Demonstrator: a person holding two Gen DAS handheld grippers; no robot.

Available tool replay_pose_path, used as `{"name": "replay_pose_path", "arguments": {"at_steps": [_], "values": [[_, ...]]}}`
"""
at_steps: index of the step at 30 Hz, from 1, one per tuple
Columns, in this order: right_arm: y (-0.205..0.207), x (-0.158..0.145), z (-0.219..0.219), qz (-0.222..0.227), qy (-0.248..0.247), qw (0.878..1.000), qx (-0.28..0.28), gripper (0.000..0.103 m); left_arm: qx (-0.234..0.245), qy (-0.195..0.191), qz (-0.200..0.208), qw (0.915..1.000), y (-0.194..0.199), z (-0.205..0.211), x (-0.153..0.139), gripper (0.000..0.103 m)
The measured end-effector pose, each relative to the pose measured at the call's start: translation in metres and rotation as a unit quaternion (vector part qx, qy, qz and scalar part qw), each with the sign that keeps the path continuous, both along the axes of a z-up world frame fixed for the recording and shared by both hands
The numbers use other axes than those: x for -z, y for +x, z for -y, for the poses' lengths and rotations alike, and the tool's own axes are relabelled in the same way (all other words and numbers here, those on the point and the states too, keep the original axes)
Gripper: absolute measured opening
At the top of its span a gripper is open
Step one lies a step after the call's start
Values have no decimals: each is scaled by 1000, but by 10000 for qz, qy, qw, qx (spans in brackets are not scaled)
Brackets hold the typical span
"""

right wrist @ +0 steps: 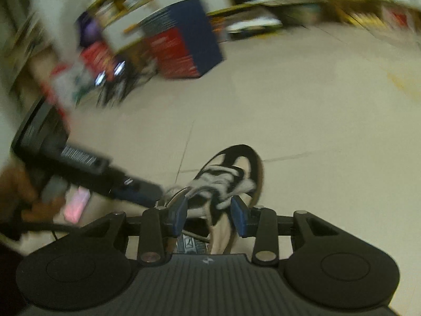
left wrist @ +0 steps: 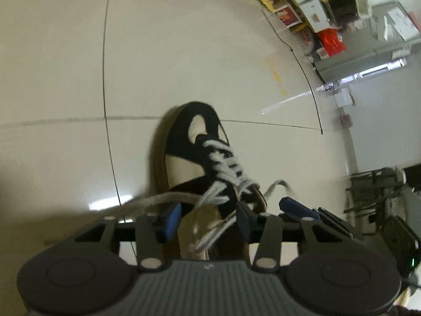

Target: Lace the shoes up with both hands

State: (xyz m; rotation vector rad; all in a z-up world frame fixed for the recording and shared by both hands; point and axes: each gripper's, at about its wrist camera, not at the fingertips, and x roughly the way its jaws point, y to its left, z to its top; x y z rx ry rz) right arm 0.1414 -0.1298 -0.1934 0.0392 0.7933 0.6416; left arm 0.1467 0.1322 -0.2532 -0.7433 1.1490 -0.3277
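Shoe (left wrist: 189,155) on tiled floor (left wrist: 58,73), cluttered shelves (left wrist: 297,8) behind

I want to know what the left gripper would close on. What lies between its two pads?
In the left wrist view, the shoe's tongue and loose white laces lie between the left gripper's pads.

My shoe (left wrist: 194,152) stands upright on the pale floor, toe pointing far from me: black and cream, with white laces (left wrist: 226,163) criss-crossed, their loose ends trailing left and right.
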Motion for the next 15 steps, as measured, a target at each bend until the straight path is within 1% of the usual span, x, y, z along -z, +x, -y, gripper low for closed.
{"name": "replay_pose_path", "arguments": {"at_steps": [1,3,4,6,7,8,12,15], "values": [[-3,0,-9,176,-239,9993,-236,41,1,-86,-28,10000,0,1,3,34],[-9,2,-19,473,-664,9946,-645,40,15,-263,-67,9996,0,2,8,29],[-12,2,-25,617,-881,9906,-850,40,26,-362,-78,9993,1,3,10,23],[-16,4,-36,877,-1263,9808,-1202,39,77,-393,-31,9992,2,5,9,18],[-18,6,-39,971,-1408,9762,-1331,39,112,-393,5,9992,2,6,7,8],[-20,7,-43,1075,-1551,9712,-1458,39,147,-440,35,9989,3,6,6,3],[-28,15,-57,1512,-2059,9470,-1947,38,115,-653,105,9977,5,4,-1,3],[-31,21,-65,1742,-2441,9264,-2278,35,-44,-907,84,9958,7,0,-1,3]]}}
